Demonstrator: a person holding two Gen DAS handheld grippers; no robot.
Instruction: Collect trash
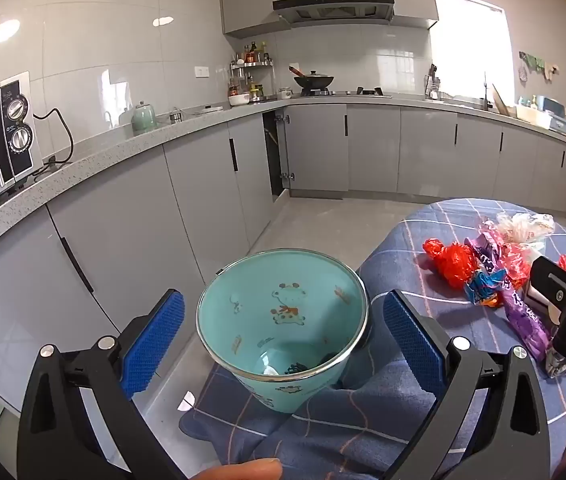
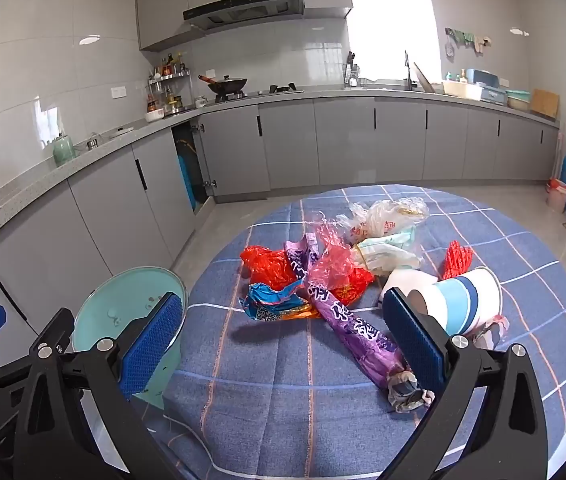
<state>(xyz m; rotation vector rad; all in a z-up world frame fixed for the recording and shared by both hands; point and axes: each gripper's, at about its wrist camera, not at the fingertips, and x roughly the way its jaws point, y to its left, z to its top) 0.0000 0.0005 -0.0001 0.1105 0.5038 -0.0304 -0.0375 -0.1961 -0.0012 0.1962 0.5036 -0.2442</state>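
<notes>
The left tongs point(image 1: 283, 336) are shown released, their blue pads standing on either side of the teal bin point(image 1: 283, 320) without touching it; the bin sits at the edge of the blue checked tablecloth point(image 1: 423, 272), tilted toward the camera. The right tongs point(image 2: 283, 336) are likewise spread wide and grasp nothing. Between and just ahead of their pads lies the purple wrapper point(image 2: 355, 328); beyond it are heaped a red bag point(image 2: 267, 264), a blue snack packet point(image 2: 271, 300) and clear plastic bags point(image 2: 383, 216), with a paper cup point(image 2: 467, 304) on its side behind the right pad.

The wrapper is best approached at mid-length and pinched flat, so that neighbouring film is not dragged along.

White characters are printed on the purple wrapper and red ones on a clear bag, but neither can be read.
</notes>
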